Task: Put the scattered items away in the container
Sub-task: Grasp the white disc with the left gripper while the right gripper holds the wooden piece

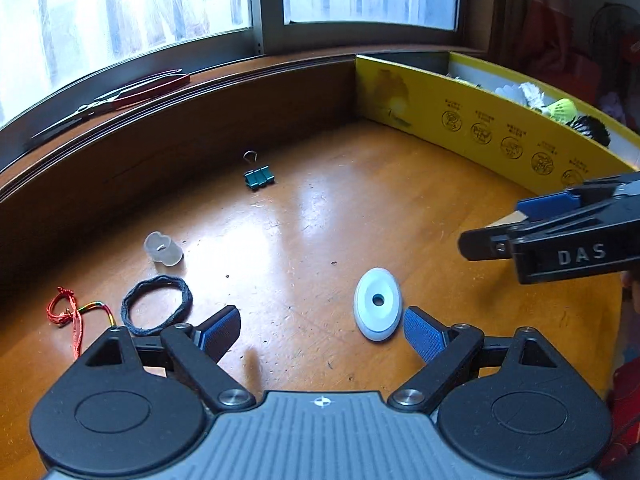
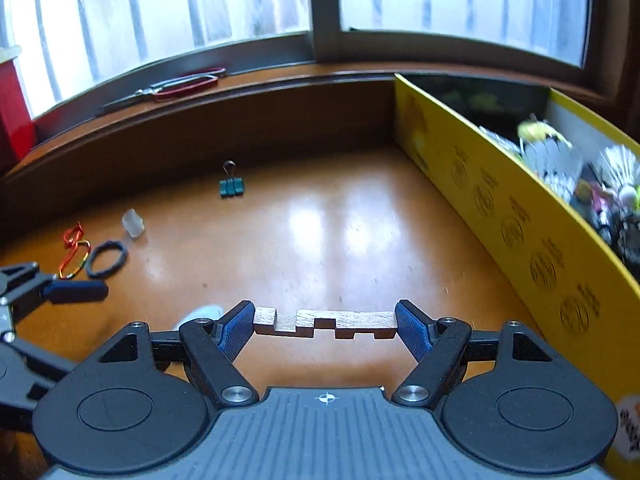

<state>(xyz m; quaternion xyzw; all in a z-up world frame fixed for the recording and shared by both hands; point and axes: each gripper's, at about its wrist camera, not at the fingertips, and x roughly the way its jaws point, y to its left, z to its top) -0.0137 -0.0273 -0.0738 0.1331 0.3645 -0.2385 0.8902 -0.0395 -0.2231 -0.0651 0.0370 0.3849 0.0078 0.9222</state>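
Open wooden tabletop (image 2: pixel 320 240) fills the centre of the right wrist frame, bare between the green binder clip (image 2: pixel 231 187) at upper left and the yellow box (image 2: pixel 520 216) wall along the right edge. Left side cluttered: translucent cap (image 1: pixel 163 249), black hair tie (image 1: pixel 157 305), red cord (image 1: pixel 66 308). White oval disc (image 1: pixel 377 303) lies lower centre-right, just beside the left gripper (image 1: pixel 320 330) finger.

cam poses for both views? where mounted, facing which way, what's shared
Left wrist: behind the open left gripper, facing the window over the table; white disc near its fingers, right gripper entering at right.
Right wrist: behind the right gripper, shut on a wooden piece; left gripper's finger shows at left.
Shared: binder clip, yellow box.
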